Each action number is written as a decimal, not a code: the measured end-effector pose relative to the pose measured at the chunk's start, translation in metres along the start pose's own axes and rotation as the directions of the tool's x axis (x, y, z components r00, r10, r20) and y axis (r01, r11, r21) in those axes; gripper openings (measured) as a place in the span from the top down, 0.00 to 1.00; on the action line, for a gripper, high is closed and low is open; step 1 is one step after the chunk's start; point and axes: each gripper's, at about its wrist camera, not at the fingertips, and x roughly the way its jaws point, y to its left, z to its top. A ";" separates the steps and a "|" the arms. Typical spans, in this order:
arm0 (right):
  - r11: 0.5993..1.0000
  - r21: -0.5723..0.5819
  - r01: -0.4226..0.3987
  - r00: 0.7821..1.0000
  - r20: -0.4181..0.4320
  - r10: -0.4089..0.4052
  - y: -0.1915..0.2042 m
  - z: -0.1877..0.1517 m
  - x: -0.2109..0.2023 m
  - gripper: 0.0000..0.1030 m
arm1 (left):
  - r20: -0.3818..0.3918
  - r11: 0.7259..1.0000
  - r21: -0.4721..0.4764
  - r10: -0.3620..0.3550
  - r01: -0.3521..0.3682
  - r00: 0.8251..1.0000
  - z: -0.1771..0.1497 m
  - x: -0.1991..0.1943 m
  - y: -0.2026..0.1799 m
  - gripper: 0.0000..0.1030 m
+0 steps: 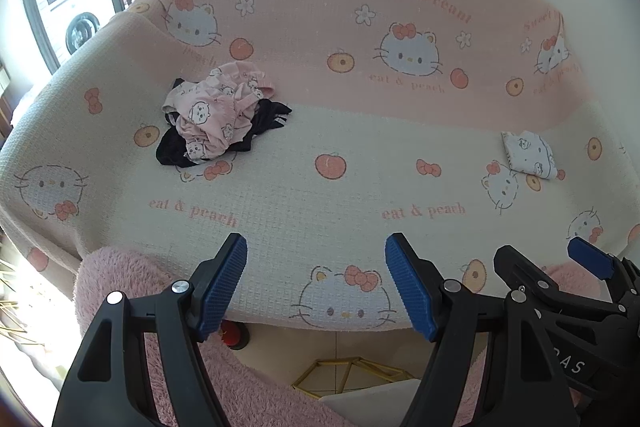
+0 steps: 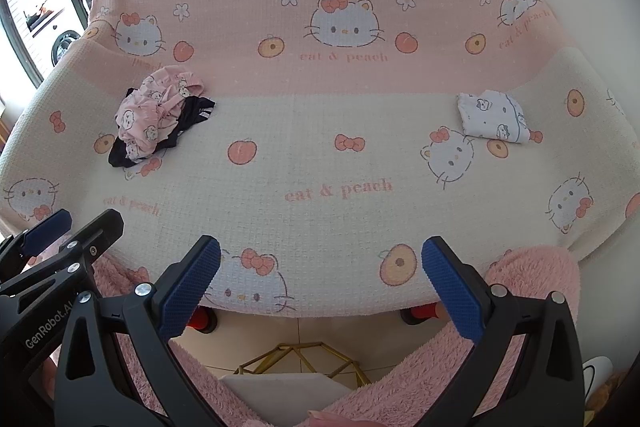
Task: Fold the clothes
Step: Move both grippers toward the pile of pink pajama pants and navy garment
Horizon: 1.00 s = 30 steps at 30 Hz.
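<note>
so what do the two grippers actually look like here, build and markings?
Both match: black plastic frames with triangular cutouts and silver rivets, fingers faced with blue cross-hatched pads. The left gripper carries white "GenRobot.AI" lettering on its body, as seen from the right wrist; the right gripper shows partial white letters. No cables visible. Fluffy pink fabric below.

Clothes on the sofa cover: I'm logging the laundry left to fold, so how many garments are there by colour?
Pink printed garment, crumpled in the pile at the left: 1
Black garment, under the pink one: 1
White printed garment, folded, apart at the right: 1
Total: 3
The pile may hide more. Both grippers are open and hold nothing.
</note>
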 end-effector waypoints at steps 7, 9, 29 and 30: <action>0.998 -0.022 -0.051 0.999 -0.010 0.051 -0.003 0.000 0.004 0.01 | -0.014 0.999 0.011 -0.035 0.035 0.999 0.009 -0.001 0.002 0.28; 0.997 -0.028 -0.065 0.998 -0.013 0.065 -0.004 0.001 0.005 0.01 | -0.007 0.996 0.066 -0.060 0.060 0.998 0.015 0.000 0.006 0.28; 0.914 -0.391 -0.112 0.991 0.026 0.133 0.161 0.131 0.122 0.02 | -0.004 0.907 -0.419 -0.046 0.040 0.999 0.103 0.143 0.210 0.28; 0.908 -0.396 -0.139 0.988 0.002 0.152 0.171 0.133 0.134 0.02 | -0.012 0.896 -0.442 -0.057 0.046 0.998 0.106 0.155 0.215 0.28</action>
